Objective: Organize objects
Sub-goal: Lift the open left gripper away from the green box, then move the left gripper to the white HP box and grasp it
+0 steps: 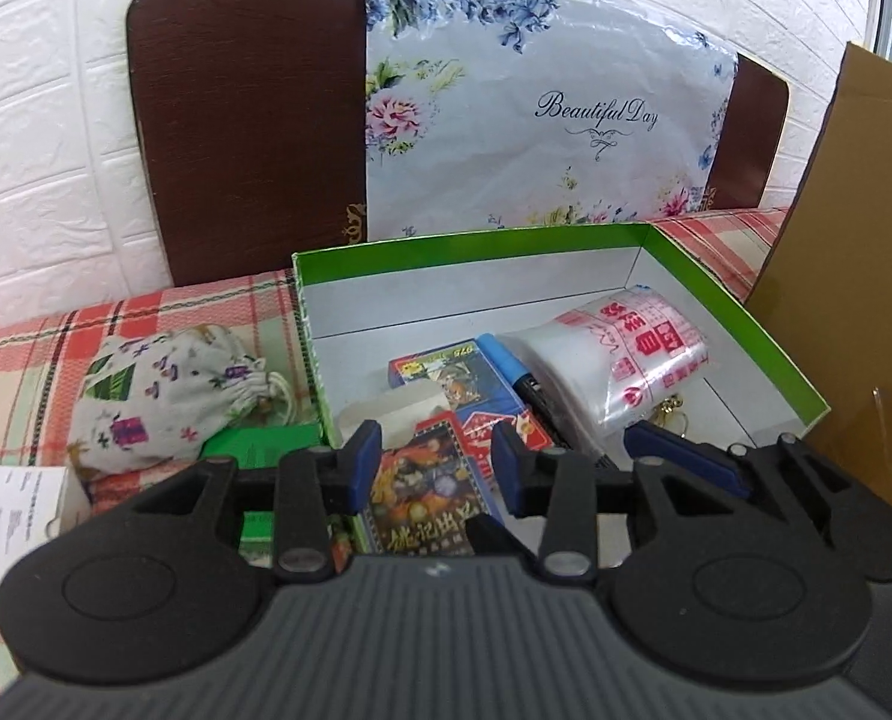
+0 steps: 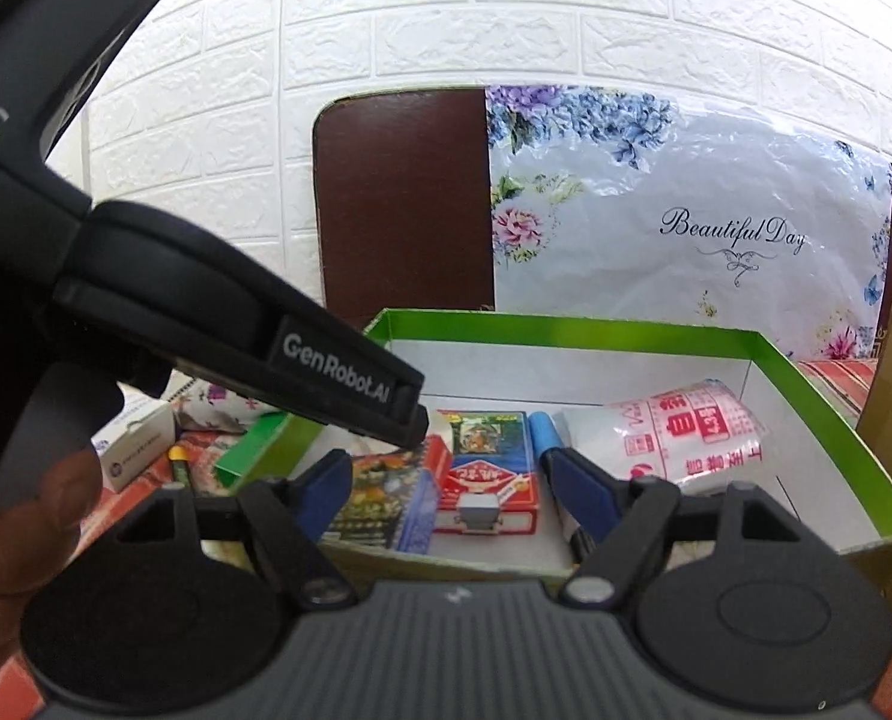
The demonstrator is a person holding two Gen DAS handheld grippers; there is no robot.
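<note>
1. Your left tongs [image 1: 435, 459] sit low over the near end of the shallow green cardboard box with the plain white inside [image 1: 464, 237]. The blue pads closely flank a glossy dark pack of picture cards [image 1: 422, 486]. I can't tell whether they are pressing on it.
2. That pack lies tilted inside the box, near its front left corner.
3. Your right tongs [image 2: 452, 474] stand wide apart with nothing between the pads, hovering at the box's front edge.
4. Beyond them lies a flat red card carton [image 2: 485, 480], and beside it a blue-capped cylindrical marker [image 1: 503, 357].
5. On the right side of the box is a soft, shiny roll of clear plastic bags printed in red [image 1: 620, 360].
6. Outside the box on the left, a crumpled floral drawstring cloth pouch [image 1: 164, 396] rests on the red-and-cream checked cloth [image 1: 26, 360]. A small green carton [image 1: 266, 441] is just beside the pouch.
7. At the right, a matte brown cardboard sheet [image 1: 854, 240] stands upright.
</note>
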